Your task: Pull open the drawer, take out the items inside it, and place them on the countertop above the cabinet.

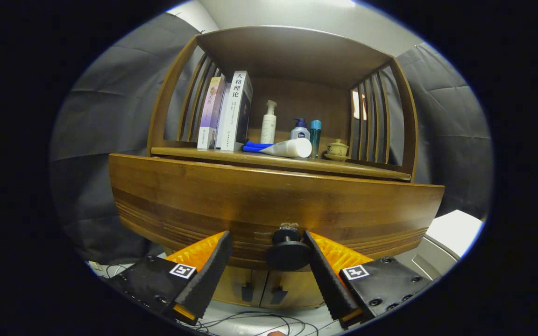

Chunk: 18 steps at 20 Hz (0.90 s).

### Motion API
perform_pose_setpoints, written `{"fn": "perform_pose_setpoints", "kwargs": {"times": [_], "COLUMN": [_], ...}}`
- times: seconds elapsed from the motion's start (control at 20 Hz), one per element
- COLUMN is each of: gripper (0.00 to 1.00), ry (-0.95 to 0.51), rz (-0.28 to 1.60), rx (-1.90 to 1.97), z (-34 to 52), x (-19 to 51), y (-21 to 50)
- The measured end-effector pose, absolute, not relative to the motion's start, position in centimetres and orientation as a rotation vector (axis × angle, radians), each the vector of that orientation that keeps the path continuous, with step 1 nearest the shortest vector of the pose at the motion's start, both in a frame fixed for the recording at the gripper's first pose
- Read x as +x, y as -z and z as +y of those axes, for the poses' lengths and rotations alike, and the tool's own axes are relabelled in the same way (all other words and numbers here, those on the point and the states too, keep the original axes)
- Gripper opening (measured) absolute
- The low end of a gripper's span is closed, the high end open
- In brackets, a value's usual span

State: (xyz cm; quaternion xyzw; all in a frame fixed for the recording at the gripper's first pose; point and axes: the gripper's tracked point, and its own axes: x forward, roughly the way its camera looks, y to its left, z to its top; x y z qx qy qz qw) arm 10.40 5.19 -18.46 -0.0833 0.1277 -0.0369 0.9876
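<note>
Wooden drawer (273,205) apparently shut, round dark knob (287,252) low on front; countertop (278,161) above.

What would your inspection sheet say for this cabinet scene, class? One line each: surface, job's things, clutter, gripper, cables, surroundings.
Surface: countertop already holds items.
Job's things: drawer looks closed; dark knob between the fingers, contents unseen.
Clutter: books, white pump bottle, tube lying down, blue-capped bottle, teal bottle, lidded cup.
Gripper: gripper open, straddling the knob.
Cables: wires on floor below.
Surroundings: grey cloth behind.
</note>
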Motion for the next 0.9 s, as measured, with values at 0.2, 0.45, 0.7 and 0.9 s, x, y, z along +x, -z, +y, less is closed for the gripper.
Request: {"fn": "perform_pose_setpoints", "kwargs": {"times": [0.2, 0.45, 0.7, 0.9], "gripper": [0.98, 0.98, 0.98, 0.98], "ry": [0.081, 0.082, 0.082, 0.084], "rz": [0.25, 0.243, 0.234, 0.236], "rx": [-0.167, -0.172, -0.19, -0.184], "z": [5.1, 4.9, 4.7, 4.6], "x": [11.9, 13.8, 16.0, 17.3], "y": [18.6, 18.8, 19.0, 19.1]}}
